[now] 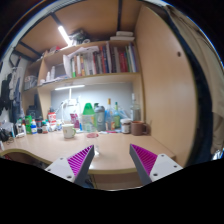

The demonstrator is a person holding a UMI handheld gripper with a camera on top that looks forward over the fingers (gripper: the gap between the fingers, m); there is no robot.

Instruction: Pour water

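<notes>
My gripper (113, 160) is open, its two magenta pads wide apart with nothing between them. It hovers over the near edge of a light wooden desk (100, 148). Far beyond the fingers, at the back of the desk, stand several bottles and containers: a green bottle (88, 117), a clear bottle (100, 118) beside it, and a pale cup (68, 130) to their left. All are well apart from the fingers.
A shelf of books (88, 62) hangs above the desk with a lamp strip (68, 89) under it. A tall wooden cabinet side (165, 85) stands at the right. Small bottles (30, 126) crowd the desk's left back. A brown box (139, 127) sits at the right back.
</notes>
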